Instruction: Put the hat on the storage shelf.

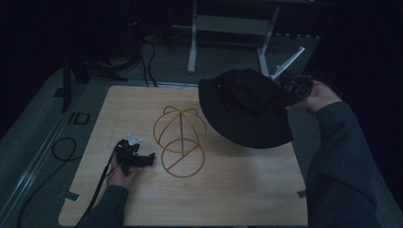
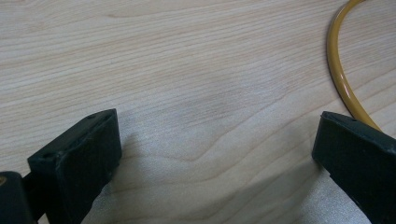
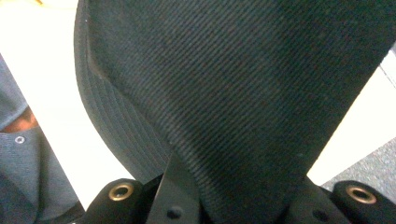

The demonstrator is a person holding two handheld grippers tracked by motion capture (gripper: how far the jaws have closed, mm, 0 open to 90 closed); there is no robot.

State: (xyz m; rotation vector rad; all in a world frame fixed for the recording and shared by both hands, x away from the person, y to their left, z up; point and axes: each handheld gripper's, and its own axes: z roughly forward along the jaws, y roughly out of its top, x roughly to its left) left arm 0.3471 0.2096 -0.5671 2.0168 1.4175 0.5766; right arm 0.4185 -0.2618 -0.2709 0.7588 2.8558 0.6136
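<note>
- The right gripper [image 1: 285,90], at the far right, is clamped on the brim of a black fabric bucket hat [image 1: 247,109], held in the air above the table's far right part.
- The left gripper [image 1: 151,159] rests low at the near left, jaws spread wide and empty, just beside the base ring of a yellow wire hat stand [image 1: 179,142].
- To do this well, the hat's crown should likely come down centred over the stand's domed top, the left gripper steadying the base.
- The pale wooden table [image 1: 228,199] is bare around the stand; cables [image 1: 62,149] and a white metal frame [image 1: 228,28] lie beyond, well apart.
</note>
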